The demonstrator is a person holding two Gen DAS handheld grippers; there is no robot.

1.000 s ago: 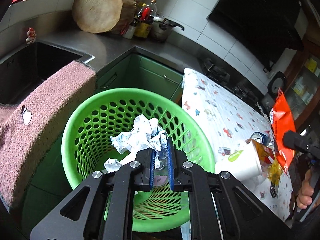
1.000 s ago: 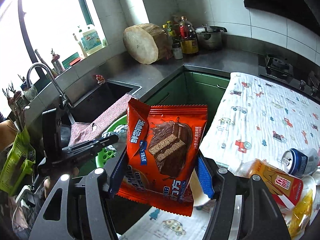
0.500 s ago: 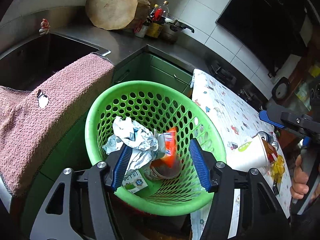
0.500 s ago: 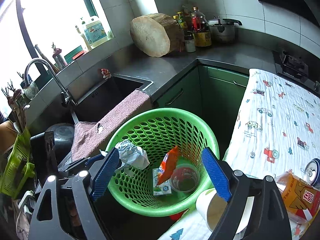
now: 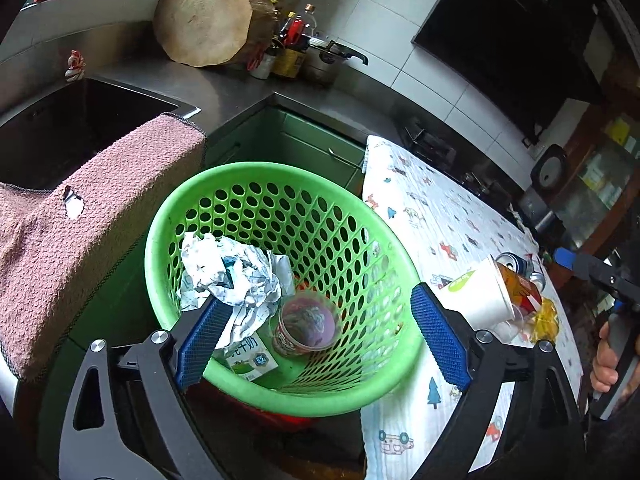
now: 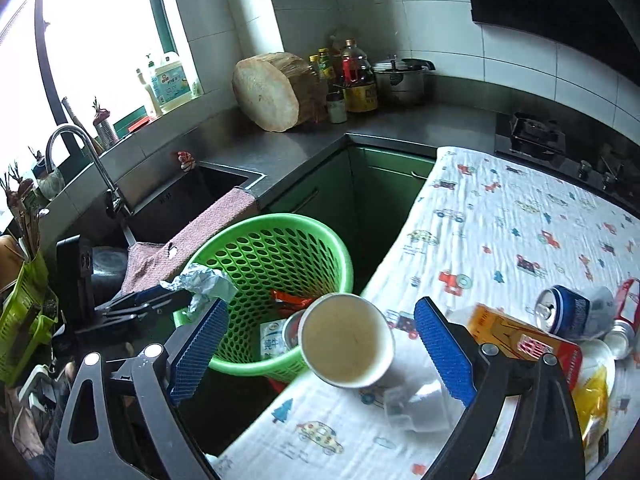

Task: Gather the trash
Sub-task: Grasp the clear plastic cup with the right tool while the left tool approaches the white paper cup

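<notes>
My right gripper [image 6: 320,354], just opened wide and empty, faces the cup [image 6: 345,339] beside the basket [image 6: 320,236]: light, crushable; grip its wall gently.

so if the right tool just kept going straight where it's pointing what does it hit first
Most likely the white paper cup, lying on its side at the cloth's edge with its mouth toward the camera. It sits between the open right tool fingers' line. The green basket lies behind and below; depth is hard to judge.

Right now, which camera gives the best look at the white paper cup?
The right wrist view: the paper cup lies on its side, its open mouth facing the camera. The left wrist view shows only its outer side, far right, partly behind a finger.
</notes>
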